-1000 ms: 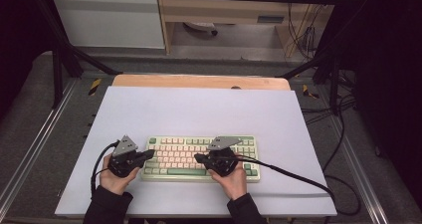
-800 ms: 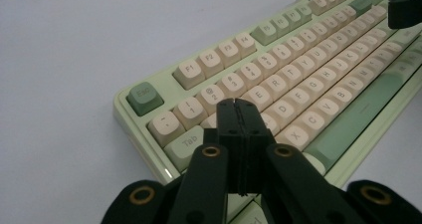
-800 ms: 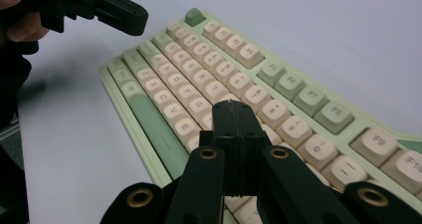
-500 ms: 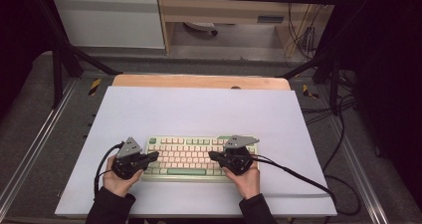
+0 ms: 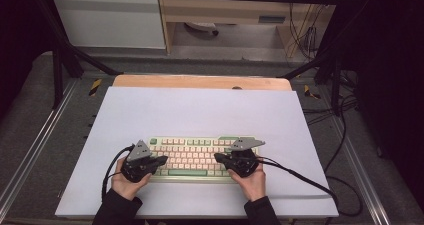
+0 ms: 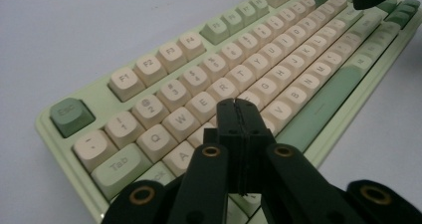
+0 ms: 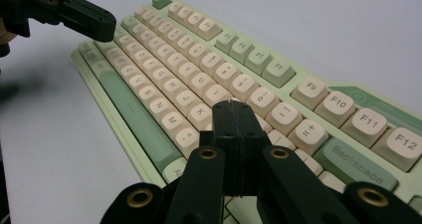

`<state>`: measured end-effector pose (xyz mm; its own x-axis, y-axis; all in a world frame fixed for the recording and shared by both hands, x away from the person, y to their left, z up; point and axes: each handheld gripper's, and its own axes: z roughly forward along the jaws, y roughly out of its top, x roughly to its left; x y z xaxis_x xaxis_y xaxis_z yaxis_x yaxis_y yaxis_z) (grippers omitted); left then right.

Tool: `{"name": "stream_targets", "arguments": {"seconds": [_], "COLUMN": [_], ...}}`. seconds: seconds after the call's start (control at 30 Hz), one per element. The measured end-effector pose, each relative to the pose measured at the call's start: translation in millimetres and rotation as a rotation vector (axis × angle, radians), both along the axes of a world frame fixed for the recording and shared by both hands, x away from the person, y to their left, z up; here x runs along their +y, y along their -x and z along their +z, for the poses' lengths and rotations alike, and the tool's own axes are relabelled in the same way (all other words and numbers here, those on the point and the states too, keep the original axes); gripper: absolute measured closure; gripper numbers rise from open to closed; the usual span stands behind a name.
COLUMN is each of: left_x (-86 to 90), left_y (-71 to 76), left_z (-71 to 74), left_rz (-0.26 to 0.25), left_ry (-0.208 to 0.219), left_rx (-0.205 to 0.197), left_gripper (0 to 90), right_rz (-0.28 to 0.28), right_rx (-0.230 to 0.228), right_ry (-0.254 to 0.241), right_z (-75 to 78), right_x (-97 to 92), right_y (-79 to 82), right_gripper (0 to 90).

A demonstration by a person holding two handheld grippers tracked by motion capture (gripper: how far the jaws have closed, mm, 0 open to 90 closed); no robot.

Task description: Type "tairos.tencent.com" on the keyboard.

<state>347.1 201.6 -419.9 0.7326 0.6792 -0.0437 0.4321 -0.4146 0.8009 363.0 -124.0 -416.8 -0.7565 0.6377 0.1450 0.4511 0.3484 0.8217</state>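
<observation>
A pale green keyboard (image 5: 192, 155) with cream keys lies near the front of the white tabletop. My left gripper (image 5: 164, 159) is shut, with nothing between its jaws, and its tip points right over the keyboard's left end. In the left gripper view the shut tips (image 6: 239, 105) sit above the letter keys near the keyboard's (image 6: 278, 50) left side. My right gripper (image 5: 217, 156) is also shut and empty, pointing left over the right half. In the right gripper view its tips (image 7: 233, 107) hang over the keys (image 7: 199, 59) near the right letters. Whether either tip touches a key I cannot tell.
The white sheet (image 5: 200, 110) covers the table, with a wooden edge (image 5: 200, 81) at the back. Black cables (image 5: 300, 172) trail from the grippers over the front and right. A metal frame and floor cables surround the table.
Both hands have shifted to the right along the keyboard. The jaws of both grippers stay shut.
</observation>
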Motion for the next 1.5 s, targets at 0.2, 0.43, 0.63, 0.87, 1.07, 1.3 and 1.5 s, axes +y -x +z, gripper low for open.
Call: {"name": "stream_targets", "arguments": {"seconds": [0.2, 0.43, 0.63, 0.87, 1.07, 1.3, 1.5], "left_x": [-12.1, -20.9, -24.2, -26.7, -27.5, -27.8, -28.1], "left_y": [0.0, -1.1, -2.0, -2.3, -3.1, -3.0, -3.7], "left_z": [-3.1, -7.3, -8.8, -10.0, -11.1, -11.5, -14.0], "left_rz": [-0.025, -0.039, -0.043, -0.047, -0.048, -0.047, -0.045], "left_ry": [-0.013, -0.028, -0.031, -0.035, -0.039, -0.041, -0.048], "left_rx": [0.006, 0.014, 0.018, 0.021, 0.021, 0.02, 0.026], "left_gripper": [89.9, 89.9, 90.0, 89.9, 90.0, 90.0, 90.0], "right_rz": [0.002, 0.007, 0.003, 0.003, 0.004, 0.005, 0.005], "right_rx": [-0.002, -0.006, -0.006, -0.006, -0.007, -0.008, -0.009], "right_ry": [0.001, 0.003, 0.0, 0.002, 0.002, 0.002, 0.002], "right_z": [0.1, 0.6, 1.5, 1.6, 1.7, 2.3, 1.6], "right_x": [-0.1, -0.5, -0.8, -0.9, -1.0, -1.4, -1.0], "right_y": [0.5, 1.4, 1.9, 2.1, 2.1, 2.4, 2.4], "right_gripper": [90.0, 90.0, 90.0, 90.0, 90.0, 90.0, 90.0]}}
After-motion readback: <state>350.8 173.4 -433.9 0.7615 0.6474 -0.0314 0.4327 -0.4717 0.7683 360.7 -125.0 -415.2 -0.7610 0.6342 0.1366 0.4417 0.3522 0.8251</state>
